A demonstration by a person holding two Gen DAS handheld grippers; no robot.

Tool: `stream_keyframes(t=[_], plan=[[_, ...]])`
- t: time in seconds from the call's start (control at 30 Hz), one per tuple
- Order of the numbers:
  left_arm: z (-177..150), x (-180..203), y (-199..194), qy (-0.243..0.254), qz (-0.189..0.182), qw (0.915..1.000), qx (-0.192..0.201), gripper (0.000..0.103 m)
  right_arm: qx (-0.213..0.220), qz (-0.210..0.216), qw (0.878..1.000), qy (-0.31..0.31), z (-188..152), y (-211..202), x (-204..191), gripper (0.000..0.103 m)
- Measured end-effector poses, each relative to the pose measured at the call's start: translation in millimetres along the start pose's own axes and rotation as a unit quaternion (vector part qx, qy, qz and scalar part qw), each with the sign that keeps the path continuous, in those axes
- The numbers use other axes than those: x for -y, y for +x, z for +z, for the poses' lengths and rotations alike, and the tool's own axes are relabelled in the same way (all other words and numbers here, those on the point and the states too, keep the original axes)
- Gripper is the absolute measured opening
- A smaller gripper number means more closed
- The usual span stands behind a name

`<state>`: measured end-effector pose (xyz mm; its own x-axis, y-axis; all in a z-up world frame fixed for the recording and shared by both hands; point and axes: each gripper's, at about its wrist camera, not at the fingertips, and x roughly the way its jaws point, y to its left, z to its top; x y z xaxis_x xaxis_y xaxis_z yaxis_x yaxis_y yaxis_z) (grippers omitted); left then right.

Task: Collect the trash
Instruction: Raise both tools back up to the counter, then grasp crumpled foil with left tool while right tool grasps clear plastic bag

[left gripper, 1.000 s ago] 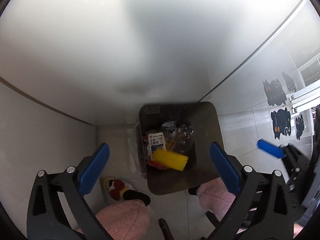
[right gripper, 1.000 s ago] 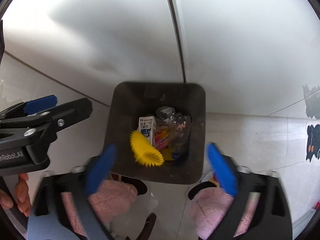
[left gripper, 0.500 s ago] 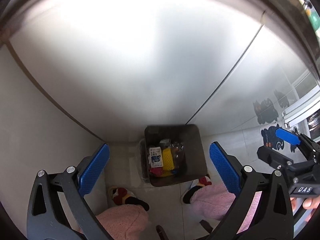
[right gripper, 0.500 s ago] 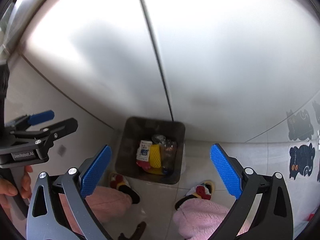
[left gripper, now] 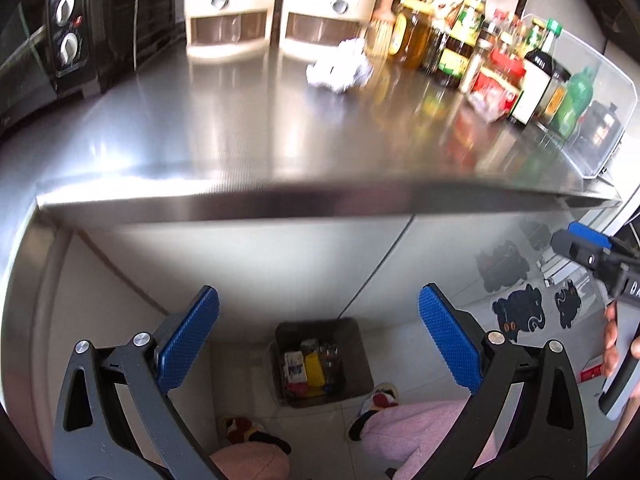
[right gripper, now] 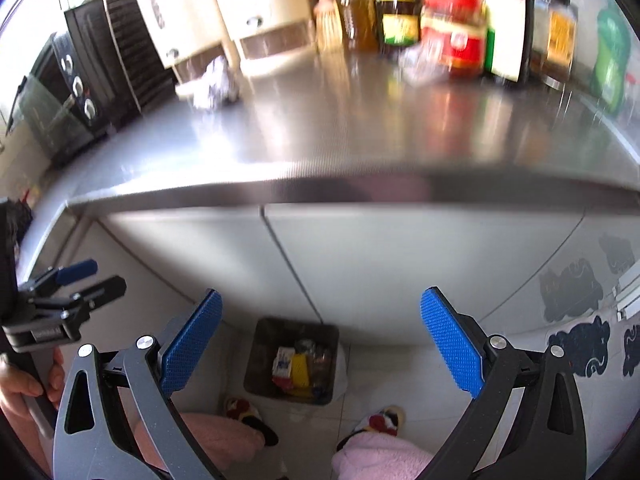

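A dark square trash bin [left gripper: 356,344] [right gripper: 264,344] stands on the floor against the cabinet, holding a yellow piece, a small carton and a clear bottle. A crumpled white paper ball [left gripper: 339,70] [right gripper: 214,86] lies on the steel counter [left gripper: 240,136] [right gripper: 360,132] near the cream containers. My left gripper [left gripper: 318,340] [right gripper: 70,288] is open and empty, high above the bin. My right gripper [right gripper: 320,338] [left gripper: 588,244] is open and empty too, off to the right of the left one.
A black toaster oven [left gripper: 80,28] [right gripper: 68,92] sits at the counter's left. Cream containers [left gripper: 276,4] stand at the back, and several bottles and jars [left gripper: 492,48] [right gripper: 452,16] crowd the right. Pink fuzzy slippers [left gripper: 404,432] stand by the bin. Cat stickers [left gripper: 520,316] mark the floor.
Both grippers have risen and tilted up from over the bin. The countertop with the paper ball and bottles has come into view, and the bin looks smaller and farther below.
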<state>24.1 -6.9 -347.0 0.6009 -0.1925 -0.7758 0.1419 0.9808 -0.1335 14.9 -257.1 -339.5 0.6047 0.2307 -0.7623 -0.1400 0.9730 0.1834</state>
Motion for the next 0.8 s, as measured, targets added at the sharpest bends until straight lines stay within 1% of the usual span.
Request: stream_keyframes(t=[0.07,0.17,0.2,0.27,0.4,0.47,0.57,0.67,0.7,0.77,0.8], plan=[[22.8,5.5,-8.6,0.009,0.003,0.9998,0.016,0.095,0.014,-0.002,1.0,0.002,23.9,-14.7,6.6,0.1],[57.7,14.1,-14.4,0.023,0.013,0.9991,0.034,0.095,0.028,0.009,1.0,0.008,60.5,-26.3,15.6,0.1],[69.5,16.9,-15.5,0.025,0.017,0.9988,0.038,0.095,0.033,0.005,0.999,0.007,70.8,-28.0,19.1,0.1],[92.0,20.7,-10.5,0.03,0.024,0.9984,0.043,0.095,0.041,-0.016,0.999,0.004,93.9,-28.8,23.1,0.1],[125.2,22.8,5.5,0.036,0.035,0.9976,0.047,0.095,0.041,-0.038,0.998,0.014,133.3,-13.9,32.4,0.1],[139.3,22.4,18.8,0.034,0.034,0.9979,0.042,0.095,0.037,-0.049,0.998,0.021,150.2,-3.5,38.0,0.1],[157.2,22.1,39.6,0.032,0.031,0.9984,0.033,0.095,0.029,-0.065,0.997,0.029,167.9,16.6,48.0,0.1],[172.4,22.0,58.5,0.034,0.03,0.9986,0.027,0.095,0.019,-0.066,0.996,0.049,178.7,37.9,60.5,0.099],[177.5,22.2,64.5,0.034,0.028,0.9987,0.024,0.095,0.016,-0.067,0.996,0.057,181.6,44.2,64.6,0.098],[186.1,22.6,76.2,0.032,0.022,0.9991,0.018,0.095,0.013,-0.07,0.995,0.069,185.6,54.2,71.7,0.092],[189.5,22.3,81.4,0.031,0.024,0.9991,0.016,0.095,0.011,-0.074,0.995,0.073,187.4,58.8,75.0,0.091]])
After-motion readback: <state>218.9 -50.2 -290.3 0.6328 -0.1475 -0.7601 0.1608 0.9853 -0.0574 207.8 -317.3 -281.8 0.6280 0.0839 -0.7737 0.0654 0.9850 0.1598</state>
